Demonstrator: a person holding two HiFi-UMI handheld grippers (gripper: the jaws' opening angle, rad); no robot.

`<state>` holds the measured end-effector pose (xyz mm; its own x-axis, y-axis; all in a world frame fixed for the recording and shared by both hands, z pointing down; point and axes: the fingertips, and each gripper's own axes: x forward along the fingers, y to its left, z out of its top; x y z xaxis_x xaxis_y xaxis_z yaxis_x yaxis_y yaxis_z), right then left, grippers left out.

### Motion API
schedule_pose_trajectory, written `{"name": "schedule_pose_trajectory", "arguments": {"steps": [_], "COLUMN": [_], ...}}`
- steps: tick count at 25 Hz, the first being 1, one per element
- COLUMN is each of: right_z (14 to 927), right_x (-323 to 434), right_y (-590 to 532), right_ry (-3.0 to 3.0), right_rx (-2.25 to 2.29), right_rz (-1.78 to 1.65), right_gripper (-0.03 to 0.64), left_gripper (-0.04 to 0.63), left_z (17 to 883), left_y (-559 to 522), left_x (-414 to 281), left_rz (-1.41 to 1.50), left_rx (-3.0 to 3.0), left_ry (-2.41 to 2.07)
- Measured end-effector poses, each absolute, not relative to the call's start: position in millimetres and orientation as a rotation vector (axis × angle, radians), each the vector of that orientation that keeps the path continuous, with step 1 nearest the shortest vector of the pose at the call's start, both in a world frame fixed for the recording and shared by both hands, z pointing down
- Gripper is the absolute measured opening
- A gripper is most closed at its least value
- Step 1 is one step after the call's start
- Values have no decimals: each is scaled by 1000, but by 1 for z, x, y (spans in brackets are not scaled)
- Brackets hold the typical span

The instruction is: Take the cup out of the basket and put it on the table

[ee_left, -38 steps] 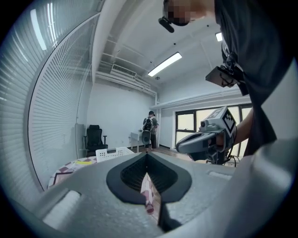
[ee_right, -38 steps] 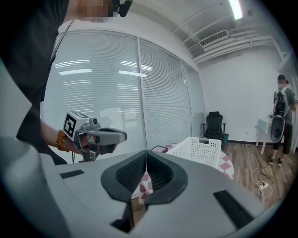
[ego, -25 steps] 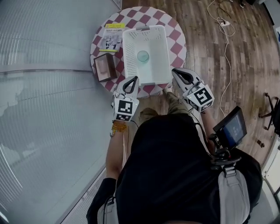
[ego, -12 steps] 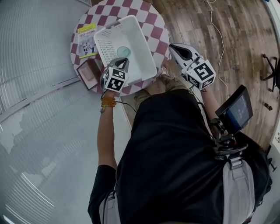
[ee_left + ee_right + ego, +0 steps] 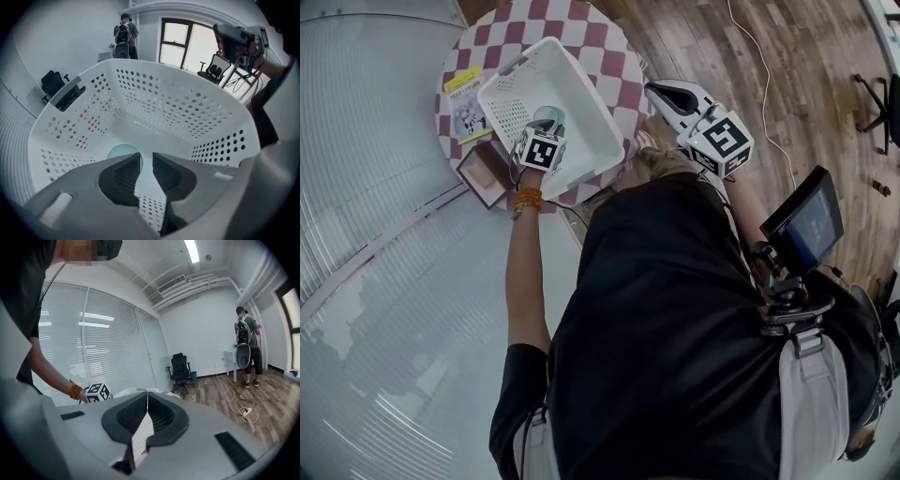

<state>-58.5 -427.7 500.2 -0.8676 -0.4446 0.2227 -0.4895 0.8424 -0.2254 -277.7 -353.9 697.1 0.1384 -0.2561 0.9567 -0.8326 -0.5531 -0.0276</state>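
A white perforated basket [image 5: 581, 75] stands on the round red-and-white checked table [image 5: 609, 47]. A pale green cup [image 5: 549, 116] stands on the basket's floor. My left gripper [image 5: 549, 129] reaches down inside the basket, just short of the cup. In the left gripper view the cup [image 5: 119, 152] shows partly behind the left jaw. The left gripper [image 5: 146, 157] is open by a narrow gap with nothing between the jaws. My right gripper [image 5: 654, 90] hovers by the table's right edge, outside the basket. In its own view the right gripper [image 5: 147, 393] is shut and empty.
A booklet with a yellow slip [image 5: 467, 114] and a brown box [image 5: 484, 172] lie on the table left of the basket. A blind-covered glass wall runs along the left. Cables [image 5: 766, 84] trail over the wooden floor. A person with a backpack [image 5: 245, 348] stands far off.
My left gripper has moved forward from the table's near edge into the basket, down toward the cup. The right gripper has stayed beside the table's right edge.
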Motion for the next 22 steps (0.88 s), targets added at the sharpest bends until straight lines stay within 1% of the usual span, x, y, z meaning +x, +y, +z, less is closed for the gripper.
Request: {"name": "schedule_pose_trajectory", "arguments": {"steps": [22], "right_z": [512], "right_x": [-58], "right_y": [-448], "right_ry": [-2838], "right_rx": [741], "right_rz": [448], "right_gripper": [14], "left_gripper": [71], "left_z": [753], "left_y": [-364], "left_x": [-289], "left_rz": [1508], "left_rx": [1794], "left_ry": [-944]}}
